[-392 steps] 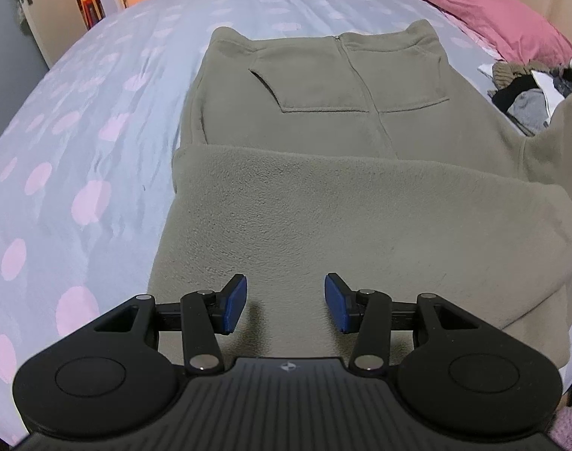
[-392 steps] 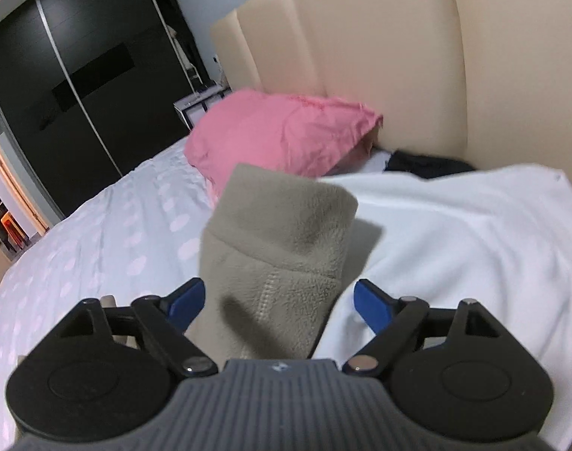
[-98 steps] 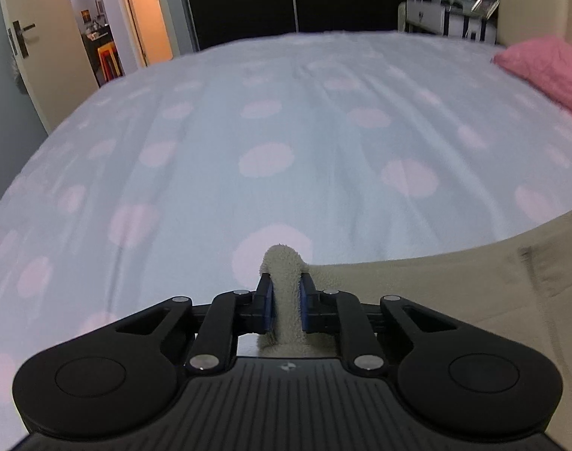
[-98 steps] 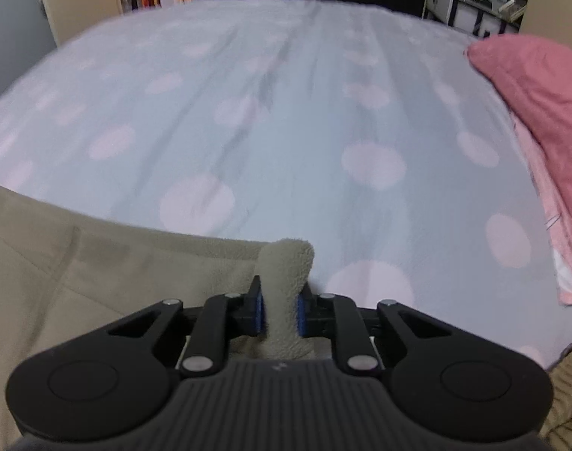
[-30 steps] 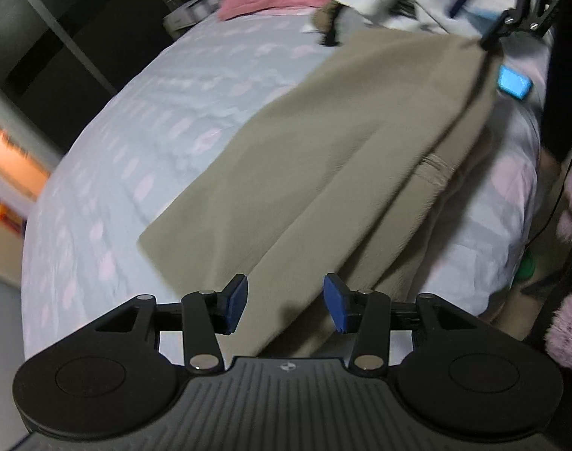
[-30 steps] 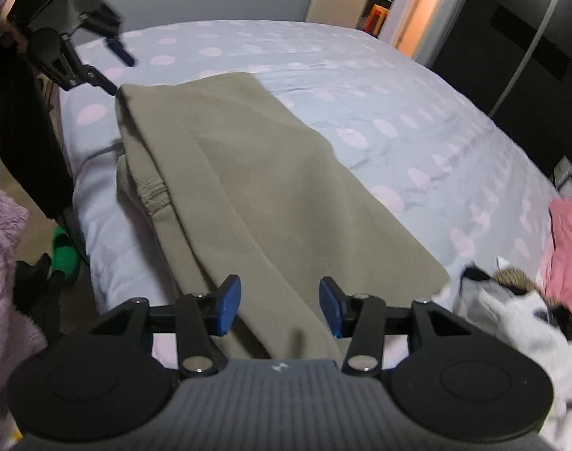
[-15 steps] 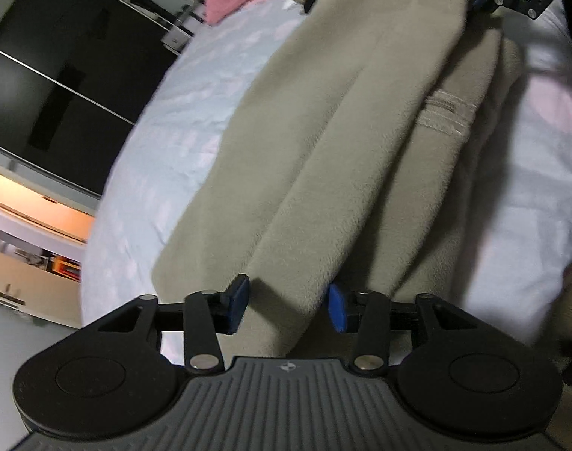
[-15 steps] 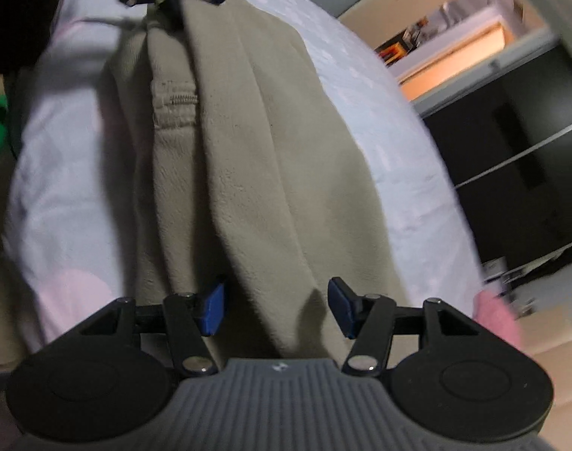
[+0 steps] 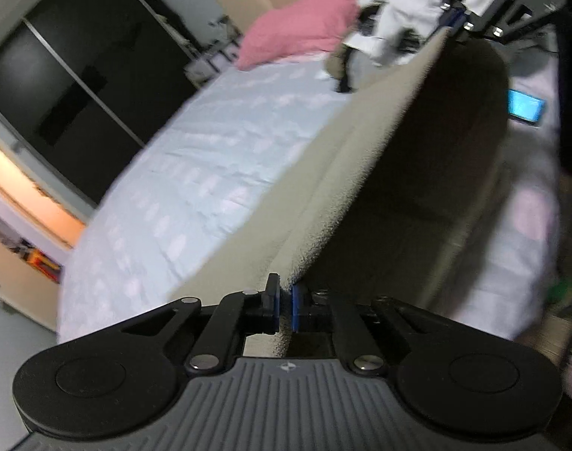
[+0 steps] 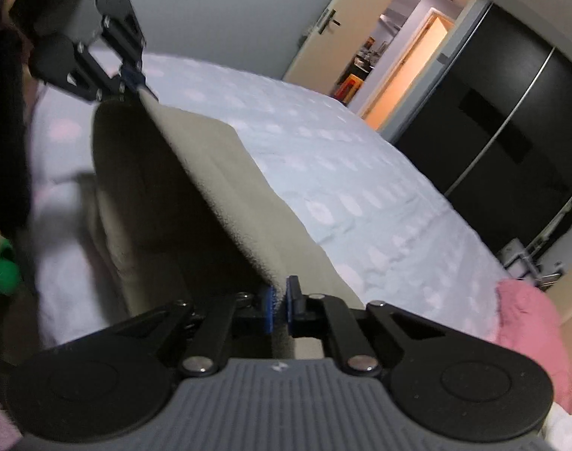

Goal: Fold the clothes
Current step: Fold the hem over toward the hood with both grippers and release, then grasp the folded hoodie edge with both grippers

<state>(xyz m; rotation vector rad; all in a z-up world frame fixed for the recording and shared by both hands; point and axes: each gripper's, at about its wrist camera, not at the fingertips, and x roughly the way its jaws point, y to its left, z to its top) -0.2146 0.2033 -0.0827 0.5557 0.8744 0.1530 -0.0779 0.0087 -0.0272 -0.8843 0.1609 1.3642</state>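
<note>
Left wrist view: left tongs [image 9: 284,310] clamp the olive-beige fleece garment [image 9: 338,173]; right tongs [image 9: 455,18], at one o'clock, pinch its far corner above the pale spotted bed [image 9: 195,173]. Keep the edge taut and level for the fold.

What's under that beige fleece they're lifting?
Beneath the lifted beige fleece, clamped at each end by the left tongs and right tongs, lies another fleece layer on the dotted bedsheet. Deep shadow hides the rest.
</note>
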